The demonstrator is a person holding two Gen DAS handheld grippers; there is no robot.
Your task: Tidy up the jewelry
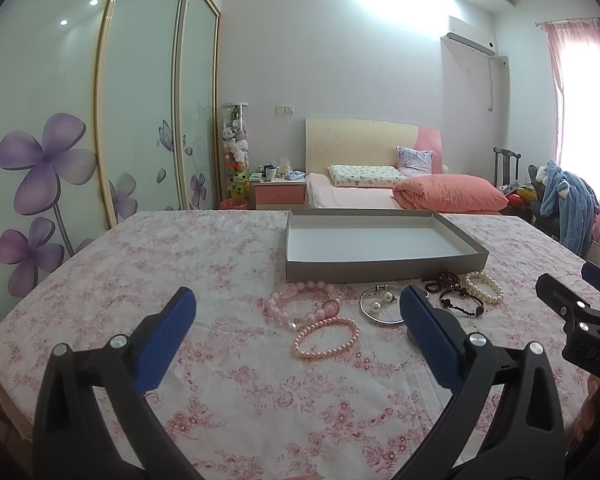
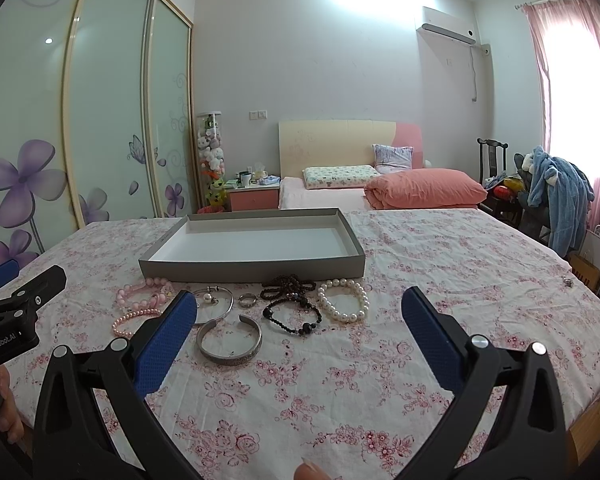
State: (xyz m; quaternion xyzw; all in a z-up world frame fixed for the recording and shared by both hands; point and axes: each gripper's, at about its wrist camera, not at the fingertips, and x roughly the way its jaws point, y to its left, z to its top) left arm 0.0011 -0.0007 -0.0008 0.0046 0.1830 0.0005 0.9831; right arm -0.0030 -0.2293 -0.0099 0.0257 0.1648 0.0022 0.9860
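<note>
An empty grey tray (image 1: pixel 384 268) (image 2: pixel 252 270) stands on the floral tablecloth. In front of it lie a pink pearl bracelet (image 1: pixel 326 338) (image 2: pixel 134 321), a chunky pink bead bracelet (image 1: pixel 300 304) (image 2: pixel 142 292), a thin silver bangle with pearls (image 1: pixel 378 307) (image 2: pixel 216 302), a wide silver cuff (image 2: pixel 230 340), a ring (image 2: pixel 247 300), dark bead bracelets (image 1: pixel 458 300) (image 2: pixel 292 312) and a white pearl bracelet (image 1: pixel 485 286) (image 2: pixel 344 300). My left gripper (image 1: pixel 298 316) is open and empty, hovering near the pink bracelets. My right gripper (image 2: pixel 300 316) is open and empty, before the dark beads.
The table edge (image 2: pixel 580 420) falls off at the right. A small metal item (image 2: pixel 567 281) lies near that edge. Behind the table are a bed (image 1: pixel 400 188), a wardrobe (image 1: pixel 100 120) and a chair with clothes (image 2: pixel 556 196).
</note>
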